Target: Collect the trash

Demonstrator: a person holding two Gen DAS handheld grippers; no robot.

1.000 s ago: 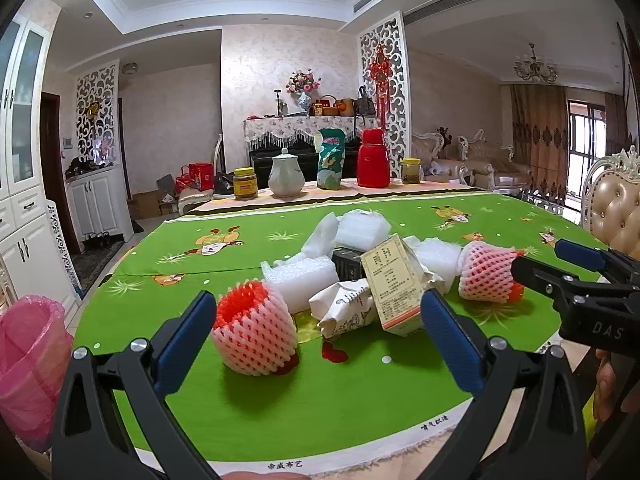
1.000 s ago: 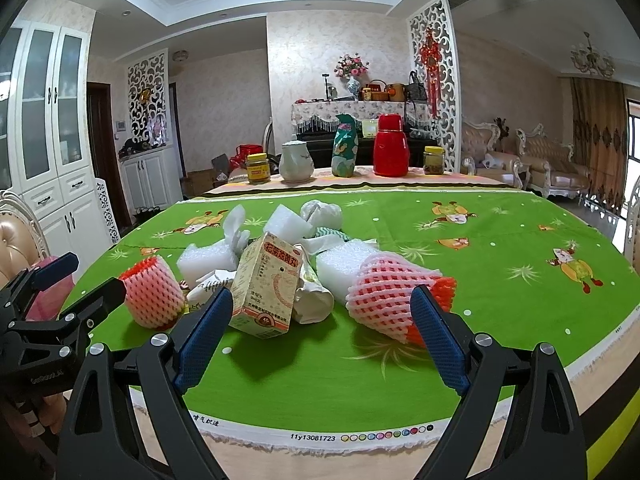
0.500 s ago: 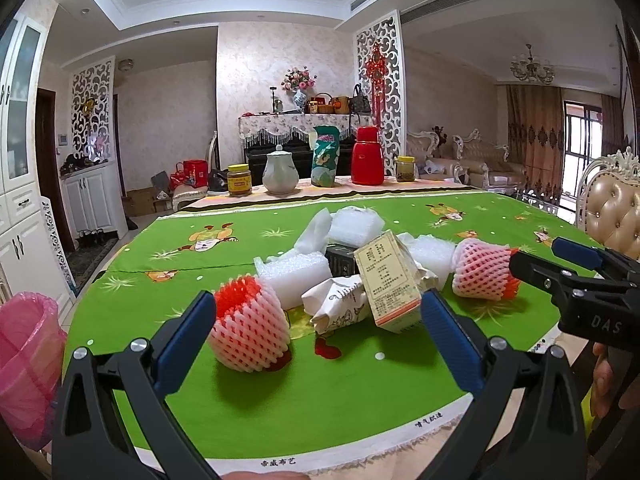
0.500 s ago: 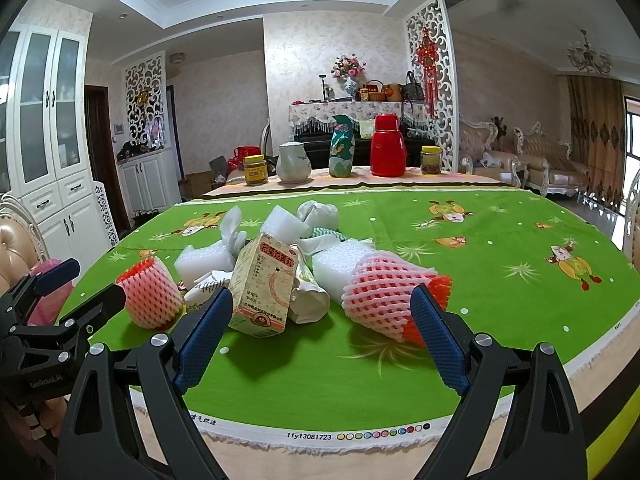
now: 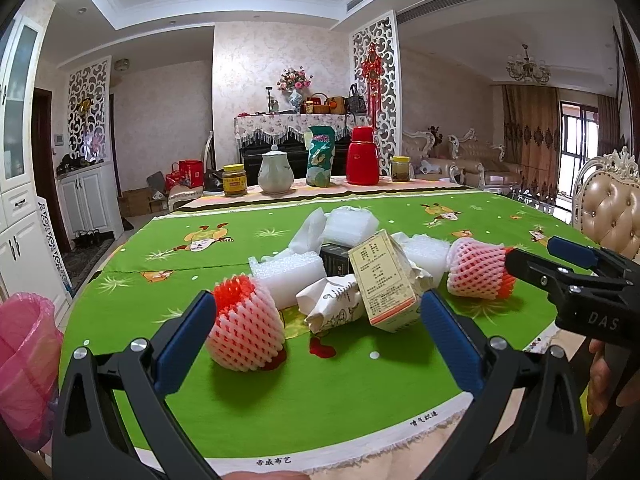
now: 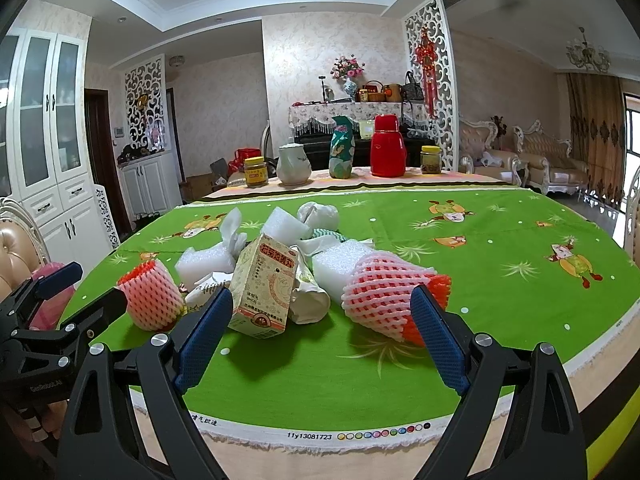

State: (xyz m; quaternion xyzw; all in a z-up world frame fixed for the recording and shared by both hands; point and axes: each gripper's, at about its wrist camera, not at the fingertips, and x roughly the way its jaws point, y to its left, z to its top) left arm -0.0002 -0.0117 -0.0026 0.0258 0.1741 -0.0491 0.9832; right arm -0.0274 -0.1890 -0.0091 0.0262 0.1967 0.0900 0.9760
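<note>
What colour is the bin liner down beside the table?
Pink. The bin liner shows best in the left wrist view, at the far left below the table edge.

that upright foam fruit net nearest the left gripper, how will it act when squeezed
The foam fruit net is an open hollow mesh, so it will probably collapse between the pads. It looks very light and may skid on the tablecloth if nudged.

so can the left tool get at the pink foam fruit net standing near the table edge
Probably yes. The left tool is open, and the upright pink foam fruit net stands just ahead near its left finger, with bare green tablecloth in front. The crumpled white paper sits close beside it.
</note>
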